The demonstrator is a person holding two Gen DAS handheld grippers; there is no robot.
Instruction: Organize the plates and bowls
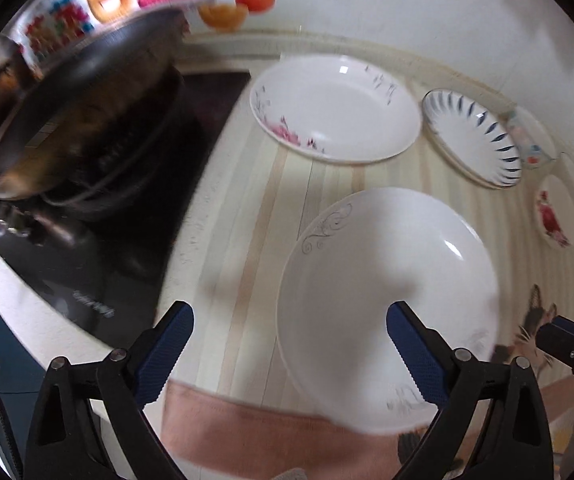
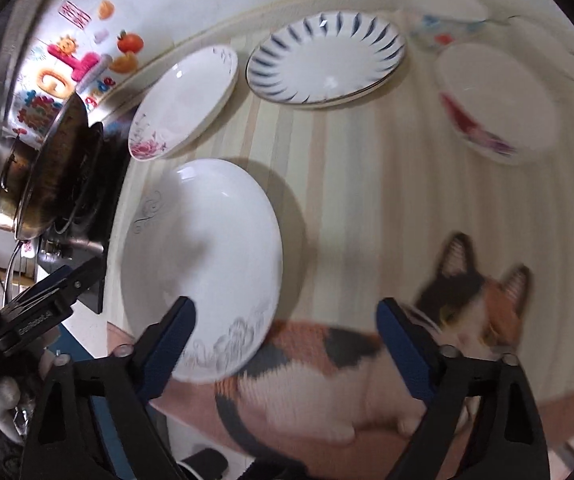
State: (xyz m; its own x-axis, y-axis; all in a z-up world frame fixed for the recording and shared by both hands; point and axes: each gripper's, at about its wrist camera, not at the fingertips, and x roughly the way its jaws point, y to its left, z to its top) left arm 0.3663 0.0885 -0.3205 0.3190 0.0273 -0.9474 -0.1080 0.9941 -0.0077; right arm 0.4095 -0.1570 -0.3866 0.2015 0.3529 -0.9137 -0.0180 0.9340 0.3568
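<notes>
A white plate with grey scroll trim (image 1: 387, 292) (image 2: 203, 264) lies nearest on the striped mat. Behind it sit a pink-flower plate (image 1: 335, 108) (image 2: 185, 102) and a blue-dash plate (image 1: 473, 132) (image 2: 325, 56). A red-patterned plate (image 1: 551, 216) (image 2: 495, 104) lies further right, with a small colourful bowl (image 1: 531, 140) (image 2: 443, 20) beyond it. My left gripper (image 1: 289, 328) is open above the mat, its right finger over the scroll plate. My right gripper (image 2: 285, 320) is open too, its left finger over that plate's near rim. Neither holds anything.
A black stove (image 1: 99, 240) with a steel wok (image 1: 75, 116) (image 2: 59, 172) stands left of the mat. The mat shows a printed cat (image 2: 447, 312) and a pink border (image 1: 267, 428). A wall with colourful stickers (image 1: 247, 0) rises behind the plates.
</notes>
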